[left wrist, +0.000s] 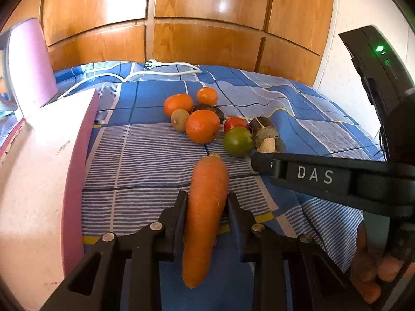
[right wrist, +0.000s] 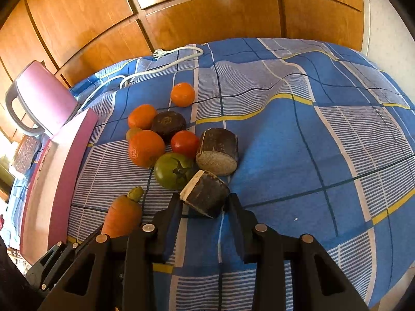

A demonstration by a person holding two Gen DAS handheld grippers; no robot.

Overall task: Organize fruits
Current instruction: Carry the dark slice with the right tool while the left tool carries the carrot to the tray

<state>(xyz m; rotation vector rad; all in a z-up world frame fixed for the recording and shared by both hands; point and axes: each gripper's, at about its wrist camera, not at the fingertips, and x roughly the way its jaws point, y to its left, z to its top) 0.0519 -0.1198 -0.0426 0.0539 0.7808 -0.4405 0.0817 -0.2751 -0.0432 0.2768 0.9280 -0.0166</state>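
The right gripper (left wrist: 255,161) bears the letters "DAS" and clamps a dark cut chunk (right wrist: 206,197), perhaps a root. The left gripper (left wrist: 207,199) clamps a carrot (left wrist: 205,215) above the checked blue bedspread (right wrist: 311,155), with the oranges (left wrist: 202,125) and tomatoes (left wrist: 238,141) heaped just beyond.

Carrot (left wrist: 205,207) before fruit cluster (left wrist: 202,125) on bedspread (left wrist: 145,150)
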